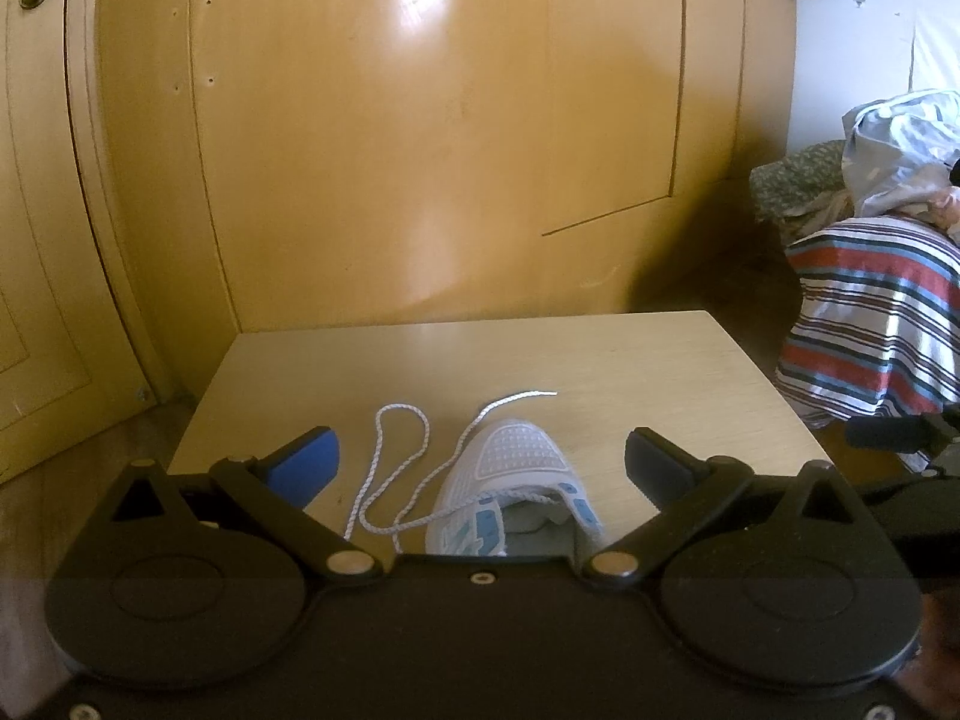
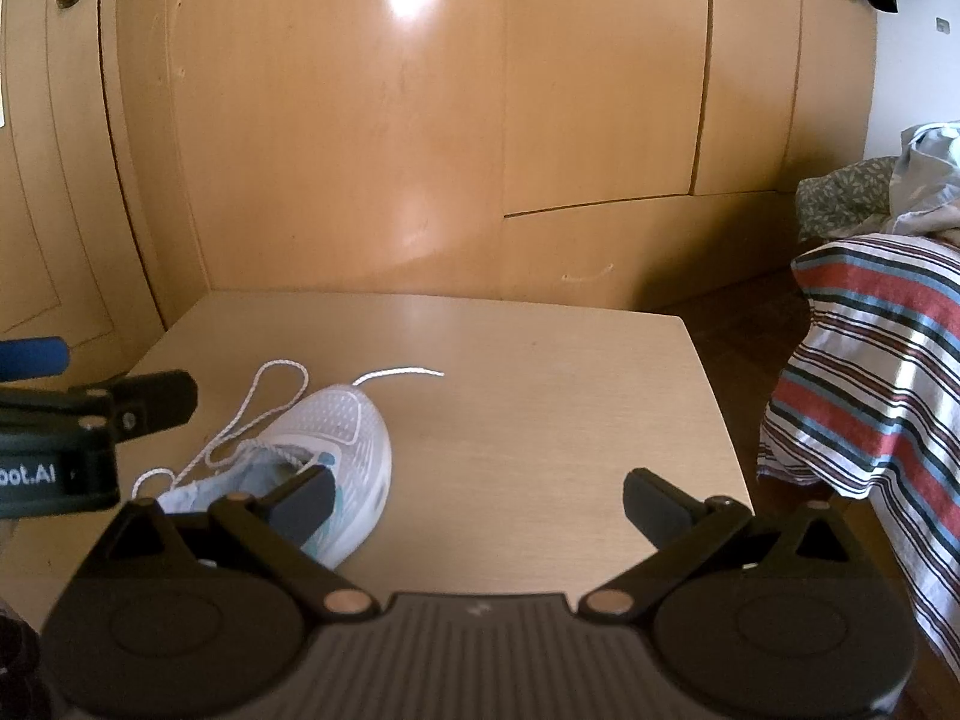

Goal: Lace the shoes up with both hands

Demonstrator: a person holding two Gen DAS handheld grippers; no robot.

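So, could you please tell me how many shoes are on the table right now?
1. A single white sneaker lies on the table, toe pointing away, its loose lace trailing to its left. No second shoe shows in either view; one might sit below the frames.

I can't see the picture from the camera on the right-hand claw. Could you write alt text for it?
A white sneaker lies on a pale wooden table, its white lace loose in loops beside and beyond the toe. The open right claw frames the foreground, holding nothing; the left claw enters at the left edge. Behind stand wooden cupboard doors, with a striped cloth at right.
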